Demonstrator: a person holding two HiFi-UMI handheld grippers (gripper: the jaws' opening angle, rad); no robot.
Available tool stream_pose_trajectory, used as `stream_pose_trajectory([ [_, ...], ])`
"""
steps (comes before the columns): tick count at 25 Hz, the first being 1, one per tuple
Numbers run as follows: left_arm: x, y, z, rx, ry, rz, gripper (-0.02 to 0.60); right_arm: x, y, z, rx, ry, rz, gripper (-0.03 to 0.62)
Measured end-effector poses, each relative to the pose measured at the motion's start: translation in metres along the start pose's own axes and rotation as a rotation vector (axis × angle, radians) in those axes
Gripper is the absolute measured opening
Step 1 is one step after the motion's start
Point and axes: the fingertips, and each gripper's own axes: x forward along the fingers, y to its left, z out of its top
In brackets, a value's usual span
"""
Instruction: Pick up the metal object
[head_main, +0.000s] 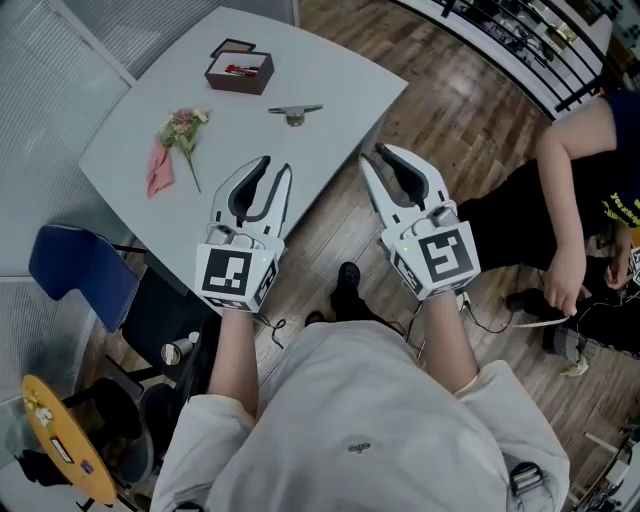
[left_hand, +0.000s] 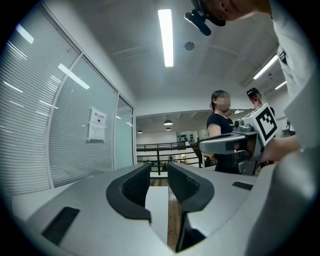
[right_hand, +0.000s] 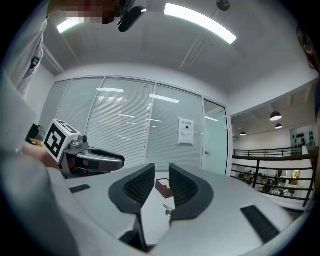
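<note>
Toward the far side of the pale grey table (head_main: 340, 75) lies the small silvery metal object (head_main: 294, 113), a thin flat bar on a round stub. It rests on bare tabletop, untouched. In the right gripper view it shows low in the gap between the jaws (right_hand: 167, 210), with the table beneath it.

The right gripper (head_main: 376, 155) hangs at the table's near edge, well short of the object. Its dark ribbed fingers (right_hand: 186, 187) stand moderately apart with nothing between them. The left gripper (head_main: 277, 166) is beside it over the same edge, fingers (left_hand: 134, 186) parted about as much and equally empty.

I judge the main risk to be the object's shape. It sits so low that jaws coming in level could pass over the bar or nudge it away. Tipping down too steeply could drive the fingertips into the tabletop. A pinch on the bar's end rather than near the stub may let it swivel or drop.

Beyond it stands a dark brown open box with red contents (head_main: 240, 70). A shove could slide the piece against that box, or toward the dried flower sprig with pink ribbon (head_main: 175, 140).
</note>
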Motion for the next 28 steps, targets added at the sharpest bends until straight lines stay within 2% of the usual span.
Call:
stream_pose_trajectory([
  [15, 0.086, 0.007, -0.002, 0.006, 0.027, 0.083, 0.121, 0.04, -0.076, -0.023, 0.015, 0.011, 0.093, 0.117],
  [28, 0.102, 0.026, -0.029, 0.009, 0.103, 0.14, 0.121, 0.066, -0.093, -0.054, 0.063, 0.055, 0.126, 0.127],
])
